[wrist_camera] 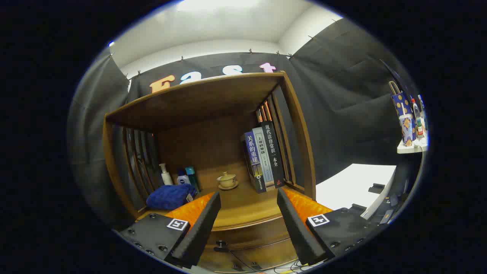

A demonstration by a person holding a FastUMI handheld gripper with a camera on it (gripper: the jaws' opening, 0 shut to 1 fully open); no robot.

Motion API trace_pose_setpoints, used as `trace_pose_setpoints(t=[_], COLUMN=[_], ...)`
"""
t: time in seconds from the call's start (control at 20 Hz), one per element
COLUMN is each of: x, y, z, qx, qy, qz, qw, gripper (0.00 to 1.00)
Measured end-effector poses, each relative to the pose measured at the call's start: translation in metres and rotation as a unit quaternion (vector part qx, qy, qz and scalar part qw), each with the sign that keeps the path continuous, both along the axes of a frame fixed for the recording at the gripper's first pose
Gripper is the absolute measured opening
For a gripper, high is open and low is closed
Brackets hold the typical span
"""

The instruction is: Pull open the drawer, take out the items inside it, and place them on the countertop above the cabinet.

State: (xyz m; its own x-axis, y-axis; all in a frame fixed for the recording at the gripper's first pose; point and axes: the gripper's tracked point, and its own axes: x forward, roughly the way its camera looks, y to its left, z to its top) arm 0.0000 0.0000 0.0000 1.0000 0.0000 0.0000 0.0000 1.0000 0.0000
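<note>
Gripper [249, 198] fingers stand wide apart, holding nothing, above the closed drawer [243, 249] with its knob [221, 243]. On the countertop [243, 211]: one blue towel [170, 196], three bottles [182, 176], one lidded teacup [227, 180], three books [263, 156].

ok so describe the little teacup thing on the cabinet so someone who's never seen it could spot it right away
Start at the wooden cabinet with its open shelf space. On its countertop, beyond the open gripper, near the back between the bottles and the upright books, sits the lidded cup. It is the only pale, cream-coloured piece resting on a saucer.
</note>
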Motion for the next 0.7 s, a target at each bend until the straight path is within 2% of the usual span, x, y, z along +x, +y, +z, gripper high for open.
trace_pose_setpoints(t=[0.25, 0.45, 0.7], x=[-0.012, -0.014, -0.017], y=[0.012, 0.024, 0.024], z=[0.006, 0.004, 0.004], qx=[-0.052, -0.062, -0.062], qy=[-0.003, 0.0, -0.001], qz=[0.012, 0.032, 0.033], qw=[0.999, 0.998, 0.998], gripper=[0.98, 0.98, 0.98])
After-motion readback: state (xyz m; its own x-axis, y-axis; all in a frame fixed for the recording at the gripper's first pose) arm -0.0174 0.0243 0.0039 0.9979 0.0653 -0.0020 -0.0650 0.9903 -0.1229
